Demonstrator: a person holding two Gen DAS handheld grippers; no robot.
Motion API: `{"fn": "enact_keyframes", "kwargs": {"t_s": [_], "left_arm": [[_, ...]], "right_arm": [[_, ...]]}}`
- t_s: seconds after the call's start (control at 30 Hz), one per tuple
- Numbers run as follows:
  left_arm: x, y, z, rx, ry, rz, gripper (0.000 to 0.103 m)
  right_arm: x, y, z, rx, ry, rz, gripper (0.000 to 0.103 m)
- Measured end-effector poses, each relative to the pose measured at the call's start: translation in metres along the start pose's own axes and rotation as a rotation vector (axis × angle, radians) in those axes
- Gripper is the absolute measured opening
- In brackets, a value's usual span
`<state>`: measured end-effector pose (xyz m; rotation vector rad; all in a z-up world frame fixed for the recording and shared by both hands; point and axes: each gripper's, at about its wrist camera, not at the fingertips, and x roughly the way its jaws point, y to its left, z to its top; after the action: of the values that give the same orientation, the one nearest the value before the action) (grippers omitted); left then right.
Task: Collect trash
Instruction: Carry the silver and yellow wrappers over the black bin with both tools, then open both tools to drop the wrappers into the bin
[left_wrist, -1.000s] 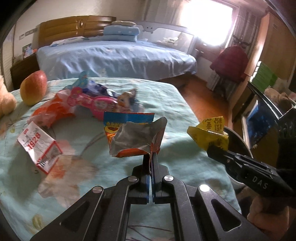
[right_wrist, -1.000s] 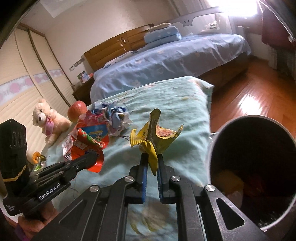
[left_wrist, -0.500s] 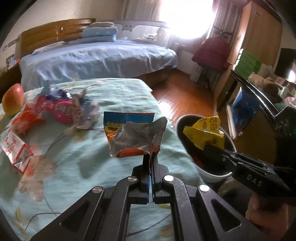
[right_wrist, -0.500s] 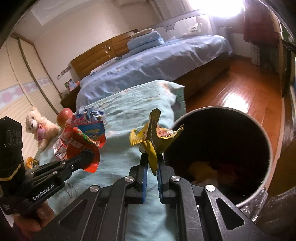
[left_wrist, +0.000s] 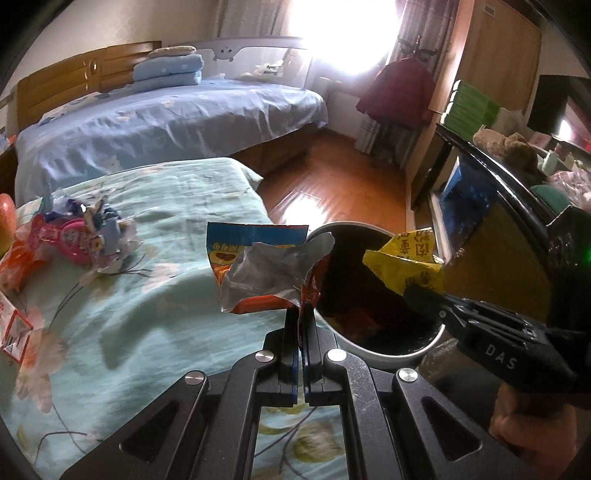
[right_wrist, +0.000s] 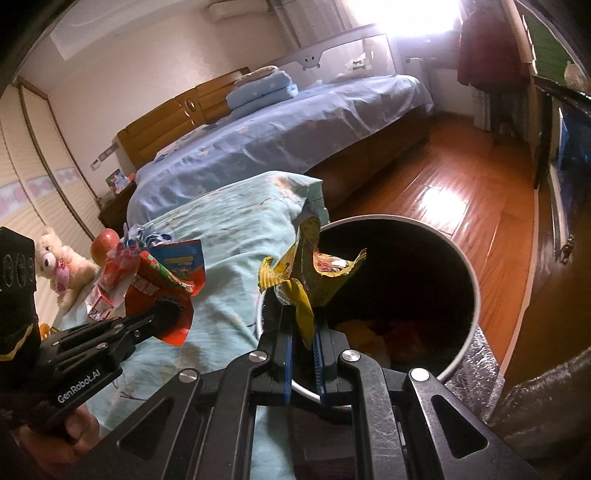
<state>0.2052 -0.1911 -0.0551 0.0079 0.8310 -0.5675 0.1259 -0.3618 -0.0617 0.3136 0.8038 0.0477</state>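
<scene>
Legible markings: "DAS" in pale capitals on the side of the right gripper (left_wrist: 424, 295), seen from the left wrist view. "GenRobot.AI" in white on the body of the left gripper (right_wrist: 166, 317), seen from the right wrist view. Yellow wrapper (left_wrist: 406, 266), held above the trash bin (left_wrist: 388, 354), carries black Chinese characters, not legible. Orange-blue snack bag (left_wrist: 258, 266) print unreadable.

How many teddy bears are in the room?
2: a cream teddy bear sits on the left by the red apple; a brown teddy bear lies on the right-hand furniture. Others may be hidden.
</scene>
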Motion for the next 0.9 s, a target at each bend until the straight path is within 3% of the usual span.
{"fn": "enact_keyframes", "kwargs": {"t_s": [0.9], "left_arm": [[0.05, -0.035, 0.019, 0.049, 0.068, -0.05, 0.0]], "right_arm": [[0.008, -0.039, 0.013, 0.051, 0.027, -0.05, 0.009]]}}
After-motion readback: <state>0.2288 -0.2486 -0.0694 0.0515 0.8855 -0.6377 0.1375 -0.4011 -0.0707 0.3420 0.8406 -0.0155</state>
